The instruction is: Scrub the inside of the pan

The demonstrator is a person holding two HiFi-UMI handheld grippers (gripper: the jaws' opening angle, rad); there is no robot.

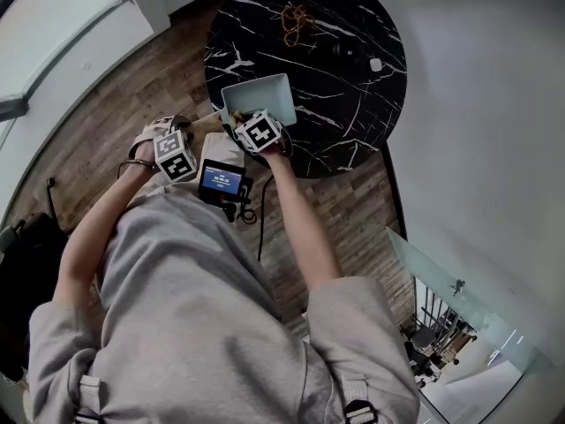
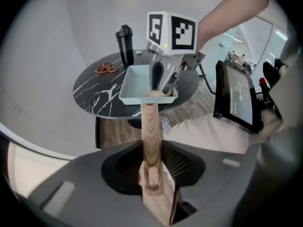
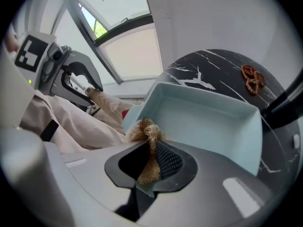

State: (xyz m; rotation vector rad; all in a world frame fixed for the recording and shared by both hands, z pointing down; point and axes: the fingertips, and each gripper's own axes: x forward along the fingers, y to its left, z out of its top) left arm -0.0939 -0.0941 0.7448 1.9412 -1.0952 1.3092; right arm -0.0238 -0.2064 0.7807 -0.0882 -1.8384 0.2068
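Right now my left claw [image 2: 151, 171] is clamped on the wooden handle [image 2: 150, 126] of the pan [image 3: 203, 122], with the jaws partly closed and both pads pressed against the wood. The handle runs straight out from between them to the pan's near wall.

The pan is a pale blue square one. It sits at the near edge of the round black marble table [image 1: 353, 104], and its handle reaches out past the edge towards me.

My right claw [image 3: 150, 160] is pinched tight on a tan mesh scrubber [image 3: 147, 131]. A frayed tuft pokes out beyond the tips, right at the pan's near rim, close to where the handle joins. I can't tell whether the tuft actually touches the rim.

Further back on the table stand a black bottle [image 2: 125, 44] and a small brown tangle [image 2: 106, 69], well apart from the pan.
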